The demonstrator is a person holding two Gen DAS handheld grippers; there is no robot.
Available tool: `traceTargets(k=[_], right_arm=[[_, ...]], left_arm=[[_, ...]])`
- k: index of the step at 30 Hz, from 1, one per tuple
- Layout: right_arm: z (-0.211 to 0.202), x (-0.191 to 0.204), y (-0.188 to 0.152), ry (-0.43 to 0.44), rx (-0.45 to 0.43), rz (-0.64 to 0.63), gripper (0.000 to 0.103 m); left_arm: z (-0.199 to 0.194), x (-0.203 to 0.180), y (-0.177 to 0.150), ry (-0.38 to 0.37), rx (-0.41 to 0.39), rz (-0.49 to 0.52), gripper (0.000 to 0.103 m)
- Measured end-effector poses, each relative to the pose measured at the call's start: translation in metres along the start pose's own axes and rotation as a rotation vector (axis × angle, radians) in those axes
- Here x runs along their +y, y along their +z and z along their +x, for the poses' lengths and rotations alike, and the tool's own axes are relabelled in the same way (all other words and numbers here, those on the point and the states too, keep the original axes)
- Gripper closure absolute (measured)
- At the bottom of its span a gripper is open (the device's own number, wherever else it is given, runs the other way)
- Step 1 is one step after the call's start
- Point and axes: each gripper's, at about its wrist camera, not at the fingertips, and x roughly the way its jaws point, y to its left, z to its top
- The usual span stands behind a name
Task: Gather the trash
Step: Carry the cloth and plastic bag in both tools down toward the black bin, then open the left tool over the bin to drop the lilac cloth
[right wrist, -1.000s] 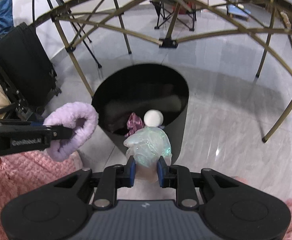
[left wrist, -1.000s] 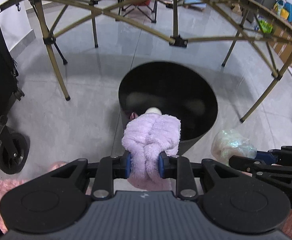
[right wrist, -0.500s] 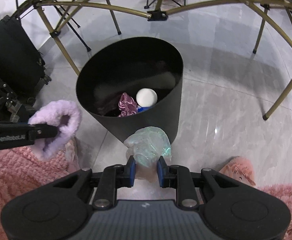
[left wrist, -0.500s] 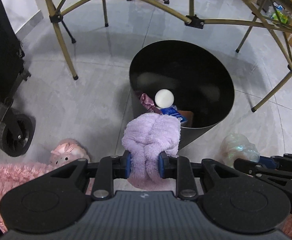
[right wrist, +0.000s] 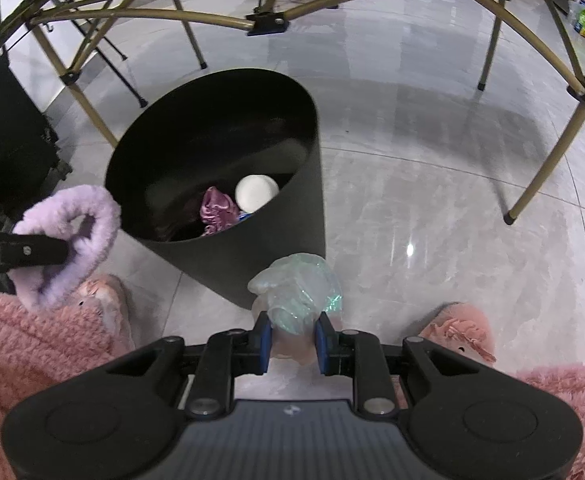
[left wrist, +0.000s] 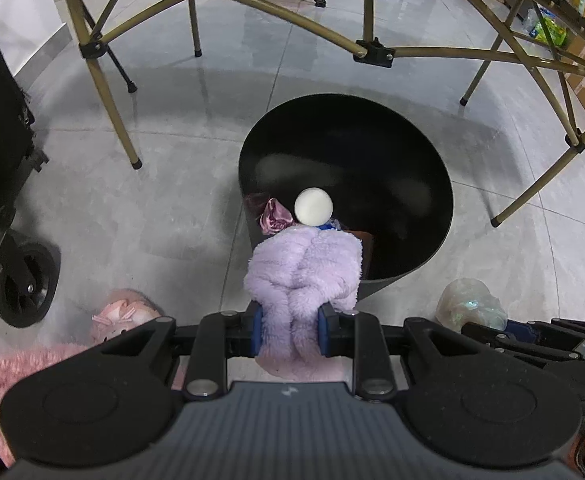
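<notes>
A round black bin stands on the grey tiled floor. Inside lie a white round lid, a shiny mauve scrunchie and a blue scrap. My left gripper is shut on a fluffy lilac scrunchie, held over the bin's near rim. My right gripper is shut on a crumpled iridescent plastic wrapper, just outside the bin's near wall.
A gold folding frame arches over the bin, its legs standing around it. A black wheeled case is at the left. A person's pink fluffy slippers and pink robe are near the bottom.
Both views have tilted down and drawn nearer the bin, so its contents show more. The lilac scrunchie has come over the near rim; the wrapper has sunk beside the bin's wall.
</notes>
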Motion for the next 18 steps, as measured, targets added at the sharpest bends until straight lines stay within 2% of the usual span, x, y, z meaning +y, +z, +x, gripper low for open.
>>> traceTargets(k=[18], right_arm=[[0.006,-0.026,0.011,-0.023,-0.030,0.083,0.082]], left_arm=[[0.013,-0.041,0.044,0.019,-0.016,0.126,0.077]])
